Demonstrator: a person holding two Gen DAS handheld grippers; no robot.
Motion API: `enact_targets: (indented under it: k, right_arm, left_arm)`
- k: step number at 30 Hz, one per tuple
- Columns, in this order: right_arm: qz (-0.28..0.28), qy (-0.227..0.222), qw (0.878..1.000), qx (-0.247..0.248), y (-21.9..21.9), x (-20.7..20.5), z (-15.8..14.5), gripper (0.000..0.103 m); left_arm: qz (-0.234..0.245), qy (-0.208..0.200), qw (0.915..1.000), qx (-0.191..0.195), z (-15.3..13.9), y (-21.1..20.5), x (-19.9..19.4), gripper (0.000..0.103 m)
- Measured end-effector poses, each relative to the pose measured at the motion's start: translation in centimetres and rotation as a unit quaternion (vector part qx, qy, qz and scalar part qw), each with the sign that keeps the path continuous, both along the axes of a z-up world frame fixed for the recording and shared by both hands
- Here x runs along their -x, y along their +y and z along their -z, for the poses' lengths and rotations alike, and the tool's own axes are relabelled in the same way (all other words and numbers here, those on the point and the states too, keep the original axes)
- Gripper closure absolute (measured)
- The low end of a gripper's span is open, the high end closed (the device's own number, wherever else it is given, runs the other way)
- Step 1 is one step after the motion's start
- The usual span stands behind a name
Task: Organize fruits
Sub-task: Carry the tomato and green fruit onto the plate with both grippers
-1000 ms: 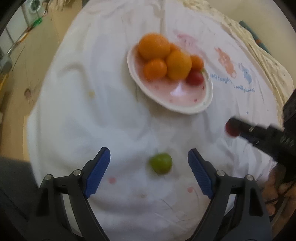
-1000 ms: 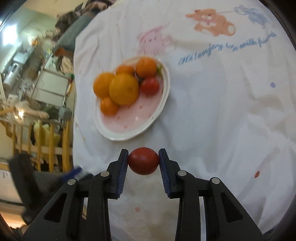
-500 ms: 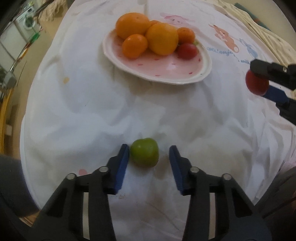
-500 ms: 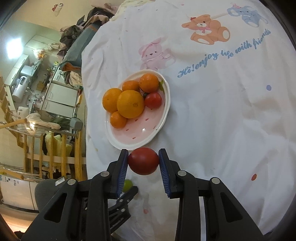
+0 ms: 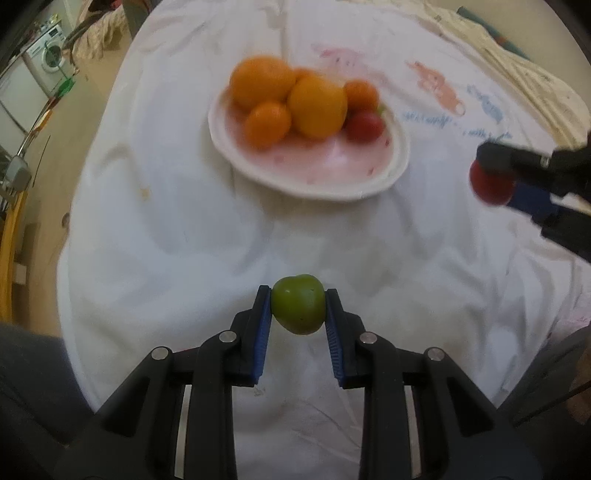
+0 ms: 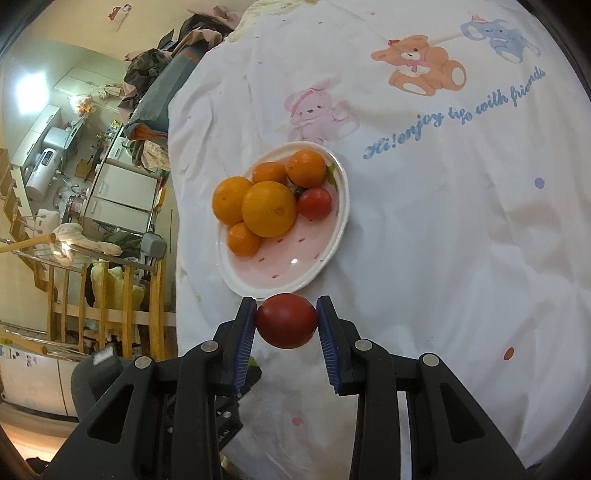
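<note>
My left gripper (image 5: 298, 306) has its fingers (image 5: 261, 332) pressed against both sides of a small green fruit (image 5: 298, 303), which sits clamped between the blue pads above the white cloth (image 5: 166, 221). Whether the fruit touches the cloth beneath I cannot tell. My right gripper (image 6: 286, 322) holds a dark red fruit (image 6: 286, 320) the same way, one blue pad on each flank, just in front of the near rim of the plate (image 6: 325, 258). In the left wrist view that right gripper (image 5: 496, 181) shows at the right edge, with the red fruit (image 5: 489, 184) in its grip, off to the side of the plate (image 5: 399, 162) and apart from it.

The plate is white with a pink, speckled centre and rests on the cloth-covered worktop. On it sit five orange fruits and one small red one. The largest orange (image 6: 269, 208) lies in the middle of the group, with another big orange (image 6: 231, 199) touching it on the left. A smaller orange (image 6: 243, 239) sits at the near side. Two more oranges (image 6: 306, 169) sit at the far side. The small red fruit (image 6: 314, 202) sits just right of the largest orange. The near half of the plate is bare.

The cloth (image 6: 461, 240) carries printed cartoon animals: a pink rabbit (image 6: 317, 110), an orange bear (image 6: 424, 66) and a blue elephant (image 6: 502, 35), with blue lettering (image 6: 454, 118) running below them.
</note>
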State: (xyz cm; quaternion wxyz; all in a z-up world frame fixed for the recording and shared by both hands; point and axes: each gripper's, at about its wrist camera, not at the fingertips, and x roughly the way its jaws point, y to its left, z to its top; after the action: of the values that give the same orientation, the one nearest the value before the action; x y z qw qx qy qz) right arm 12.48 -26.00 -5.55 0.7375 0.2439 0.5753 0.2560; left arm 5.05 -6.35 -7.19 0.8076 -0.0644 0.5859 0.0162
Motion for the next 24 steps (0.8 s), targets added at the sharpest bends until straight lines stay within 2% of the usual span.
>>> enact_targets:
  k: [8, 14, 17, 20, 24]
  right_arm:
    - [0.007, -0.017, 1.000, -0.005, 0.2, -0.5, -2.3, 0.068]
    - [0.005, -0.030, 1.000, 0.003, 1.0, -2.8, -3.8, 0.068]
    - [-0.006, -0.020, 1.000, 0.008, 2.1, -4.4, -2.9, 0.068]
    - [-0.021, 0.006, 0.999, 0.025, 3.4, -6.1, -0.6, 0.068]
    - [-0.039, 0.027, 0.998, 0.050, 5.0, -7.2, 2.2, 0.068]
  left_arm:
    - [0.024, -0.055, 0.9981, -0.013, -5.4, 2.5, -3.7, 0.079]
    - [0.029, -0.080, 0.9962, -0.020, -7.6, 4.9, -6.8, 0.079]
    - [0.029, -0.084, 0.9959, -0.013, -7.5, 5.4, -8.1, 0.079]
    - [0.023, -0.083, 0.9963, -0.002, -6.7, 6.1, -8.9, 0.079]
    - [0.010, -0.057, 0.9982, 0.016, -4.6, 6.8, -9.2, 0.078]
